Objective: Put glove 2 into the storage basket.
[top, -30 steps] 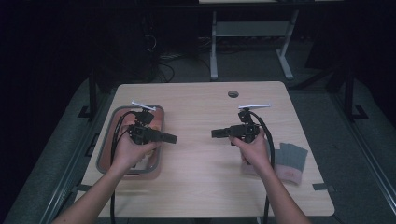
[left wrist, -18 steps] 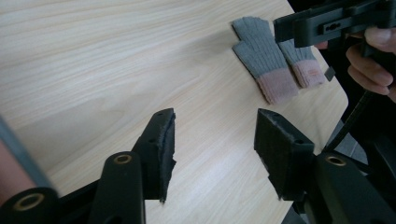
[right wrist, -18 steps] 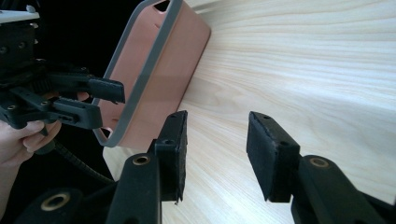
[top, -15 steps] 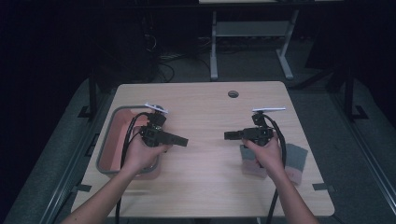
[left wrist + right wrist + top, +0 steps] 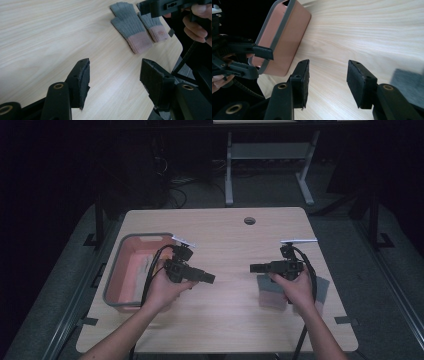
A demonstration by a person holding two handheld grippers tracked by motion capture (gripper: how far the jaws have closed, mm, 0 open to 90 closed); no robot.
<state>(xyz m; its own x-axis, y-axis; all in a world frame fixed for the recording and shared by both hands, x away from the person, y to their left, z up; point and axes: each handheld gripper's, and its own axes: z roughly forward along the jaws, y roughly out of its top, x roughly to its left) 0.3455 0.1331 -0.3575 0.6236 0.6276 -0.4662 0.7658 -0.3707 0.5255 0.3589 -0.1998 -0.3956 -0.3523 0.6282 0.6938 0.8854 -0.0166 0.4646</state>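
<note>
Black left gripper (image 5: pixel 113 75), right gripper (image 5: pixel 327 75): jaws just opening, empty.

The high view is dimly lit — the table (image 5: pixel 235 235) is picked out as a pale island, while the floor and background are lost in near black. That picture is soft and grainy, and fine detail is smeared. The two gripper views are far brighter: the wood grain is rendered crisply and evenly, with no hard glare. Soft, faint shadows are cast beneath the gloves (image 5: pixel 136 27). The near jaws are shown dark and slightly blurred at the lower edge. In the right gripper view the bin (image 5: pixel 284 40) is stretched by wide-angle distortion, and a grey patch at the right edge is left out of focus.
</note>
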